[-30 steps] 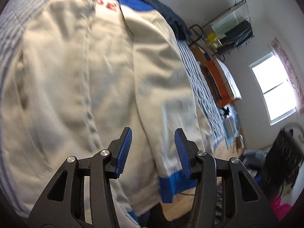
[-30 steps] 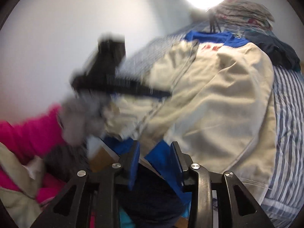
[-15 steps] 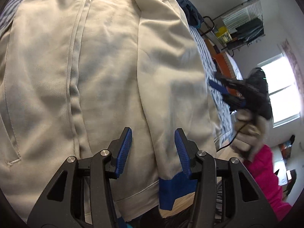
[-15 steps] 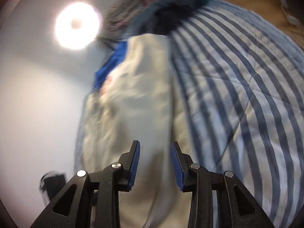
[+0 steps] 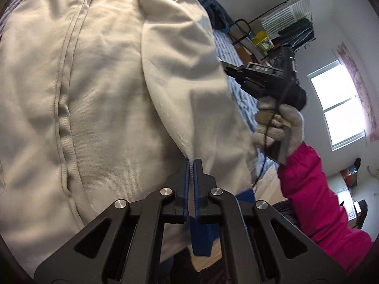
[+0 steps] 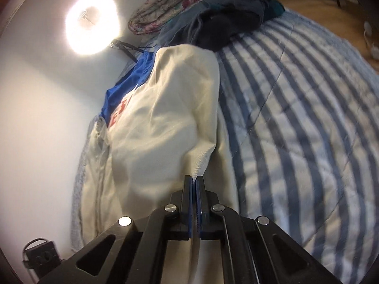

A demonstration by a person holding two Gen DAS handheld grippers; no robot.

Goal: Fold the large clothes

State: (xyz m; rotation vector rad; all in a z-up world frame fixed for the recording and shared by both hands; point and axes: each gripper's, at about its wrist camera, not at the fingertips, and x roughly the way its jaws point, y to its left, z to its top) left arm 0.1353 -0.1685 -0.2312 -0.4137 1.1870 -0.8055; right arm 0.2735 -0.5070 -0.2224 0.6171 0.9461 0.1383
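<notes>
**Both grippers pinch the cream jacket on the striped bed**

The left gripper has just closed; its jaws are pressed together on a fold of the jacket near the hem, just above the blue cuff that hangs past the bed's edge; the right gripper has also just closed, its jaws pinching the sleeve that lies doubled over the jacket's side; in the left view that gripper bites the sleeve's outer edge, held by a gloved hand in a pink sleeve.

The jacket lies spread on the bed, front seam lengthwise, against the wall side; past the sleeve, at the jacket's far end, sit red letters and a blue collar; beyond the collar lie dark clothes and a folded floral blanket; a ring light glows on the wall above them.
</notes>
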